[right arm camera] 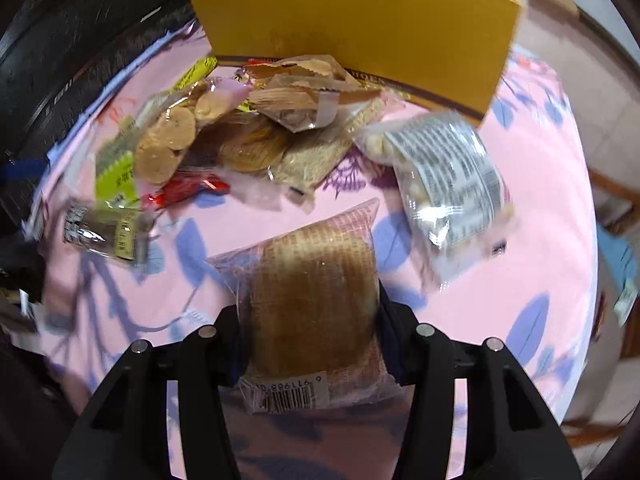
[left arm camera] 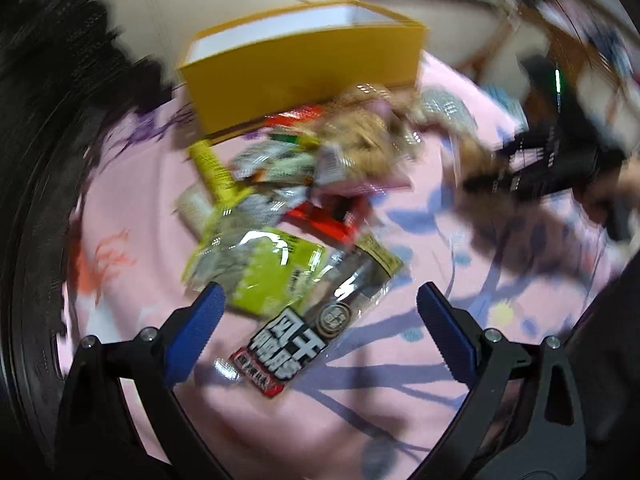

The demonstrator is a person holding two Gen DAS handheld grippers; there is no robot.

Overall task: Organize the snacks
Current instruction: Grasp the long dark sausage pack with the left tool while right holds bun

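A pile of snack packets (left arm camera: pixel 304 168) lies on a pink flowered cloth in front of a yellow box (left arm camera: pixel 304 76). My left gripper (left arm camera: pixel 320 308) is open, its blue fingers either side of a dark packet with white characters (left arm camera: pixel 316 320) next to a green packet (left arm camera: pixel 260 268). My right gripper (right arm camera: pixel 312 320) is shut on a wrapped brown waffle cake (right arm camera: pixel 316 292), held above the cloth. The yellow box (right arm camera: pixel 360 24) stands behind the pile of biscuit packets (right arm camera: pixel 240 128). The right gripper also shows, blurred, in the left wrist view (left arm camera: pixel 540 168).
A clear bag with a printed white label (right arm camera: pixel 448 176) lies right of the pile. A black tyre-like object (right arm camera: pixel 60 60) borders the cloth on the left. The pink cloth (right arm camera: pixel 520 240) ends at a rounded edge on the right, with floor beyond.
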